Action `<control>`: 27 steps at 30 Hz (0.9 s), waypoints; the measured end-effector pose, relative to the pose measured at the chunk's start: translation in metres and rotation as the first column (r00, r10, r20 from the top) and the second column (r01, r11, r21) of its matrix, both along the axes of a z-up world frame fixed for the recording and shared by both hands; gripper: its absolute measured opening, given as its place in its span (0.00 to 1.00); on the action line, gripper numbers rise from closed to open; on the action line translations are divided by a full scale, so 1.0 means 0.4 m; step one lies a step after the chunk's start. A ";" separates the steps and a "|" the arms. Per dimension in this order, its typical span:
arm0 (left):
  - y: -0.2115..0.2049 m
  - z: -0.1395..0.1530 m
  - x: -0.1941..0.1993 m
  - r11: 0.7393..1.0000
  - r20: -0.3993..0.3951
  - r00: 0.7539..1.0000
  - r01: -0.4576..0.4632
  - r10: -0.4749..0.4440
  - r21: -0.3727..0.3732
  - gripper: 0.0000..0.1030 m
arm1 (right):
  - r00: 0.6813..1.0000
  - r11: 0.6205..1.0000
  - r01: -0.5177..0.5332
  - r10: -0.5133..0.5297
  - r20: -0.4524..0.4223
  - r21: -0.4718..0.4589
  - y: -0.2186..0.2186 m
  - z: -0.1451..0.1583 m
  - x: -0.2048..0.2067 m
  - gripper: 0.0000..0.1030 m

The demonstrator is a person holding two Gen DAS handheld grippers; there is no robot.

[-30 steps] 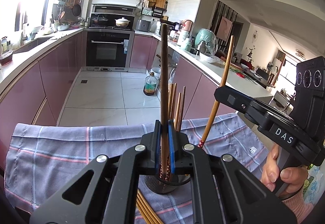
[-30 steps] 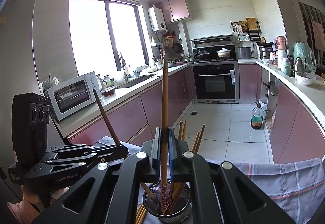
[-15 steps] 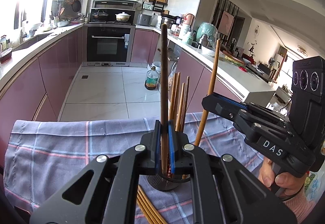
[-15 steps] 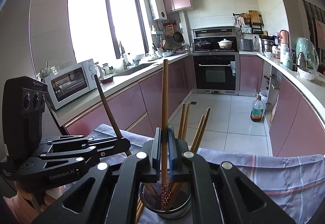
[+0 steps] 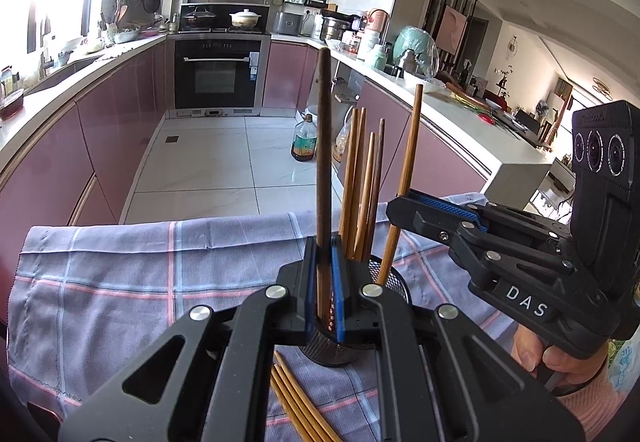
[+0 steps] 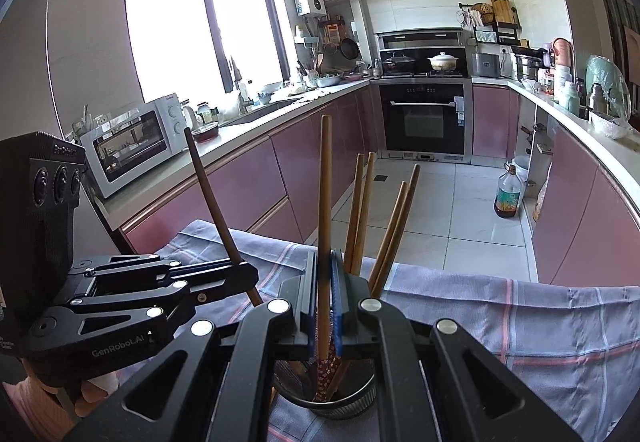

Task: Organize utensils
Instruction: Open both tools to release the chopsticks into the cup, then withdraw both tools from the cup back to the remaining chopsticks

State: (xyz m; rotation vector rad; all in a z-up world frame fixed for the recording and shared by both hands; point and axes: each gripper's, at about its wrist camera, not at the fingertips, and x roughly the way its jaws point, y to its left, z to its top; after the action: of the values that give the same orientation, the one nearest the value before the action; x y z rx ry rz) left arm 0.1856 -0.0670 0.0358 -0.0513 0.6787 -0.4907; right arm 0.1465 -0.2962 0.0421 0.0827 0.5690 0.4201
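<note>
A black mesh holder (image 5: 334, 352) stands on a checked purple cloth (image 5: 120, 282) with several brown chopsticks (image 5: 360, 177) upright in it. My left gripper (image 5: 323, 254) is shut on a dark brown chopstick (image 5: 323, 145) held upright, its patterned lower end inside the holder. My right gripper (image 6: 325, 262) is shut on a lighter chopstick (image 6: 325, 193), whose patterned end also sits in the holder (image 6: 326, 400). Each gripper shows in the other's view: the right gripper (image 5: 396, 207) comes in from the right, the left gripper (image 6: 250, 276) from the left with the dark chopstick (image 6: 208, 193) slanted.
Loose chopsticks (image 5: 298, 402) lie on the cloth just in front of the holder. A hand (image 5: 536, 356) grasps the right gripper's handle. Beyond the cloth's far edge are the tiled floor with an oil bottle (image 6: 508, 197), pink cabinets, an oven (image 5: 218, 75) and a microwave (image 6: 136, 141).
Both grippers have sunk toward the holder, each with its chopstick still clamped. The chopsticks' lower ends now sit deeper in the holder, and the right gripper has drawn closer to the left.
</note>
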 end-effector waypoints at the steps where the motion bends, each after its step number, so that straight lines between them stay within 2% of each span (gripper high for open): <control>1: 0.000 -0.005 0.001 1.000 -0.003 1.000 -0.001 0.001 0.003 0.07 | 1.000 1.000 -0.002 0.002 -0.006 -0.001 -0.002 -0.003 0.003 0.05; 12: -0.007 -0.052 0.033 1.000 -0.040 0.999 -0.004 0.005 0.017 0.08 | 0.998 1.000 0.007 -0.008 -0.069 -0.016 0.000 -0.050 0.035 0.07; 19: -0.020 -0.068 0.040 0.999 -0.040 0.999 -0.011 0.012 0.030 0.11 | 0.997 1.000 0.025 -0.026 -0.072 -0.013 -0.010 -0.056 0.033 0.08; 23: -0.017 -0.071 0.041 0.999 -0.033 0.999 -0.013 0.014 0.029 0.17 | 0.997 1.000 0.027 -0.028 -0.065 -0.012 -0.012 -0.054 0.022 0.14; 27: -0.010 -0.074 0.024 0.999 -0.010 1.000 -0.026 0.026 0.034 0.34 | 0.998 1.000 0.028 -0.028 -0.060 -0.003 -0.018 -0.056 0.010 0.16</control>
State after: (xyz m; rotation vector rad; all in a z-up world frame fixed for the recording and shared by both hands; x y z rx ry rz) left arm 0.1952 -0.0711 0.0060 -0.0306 0.6958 -0.4538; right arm 0.1504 -0.3034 0.0197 0.1020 0.6268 0.3905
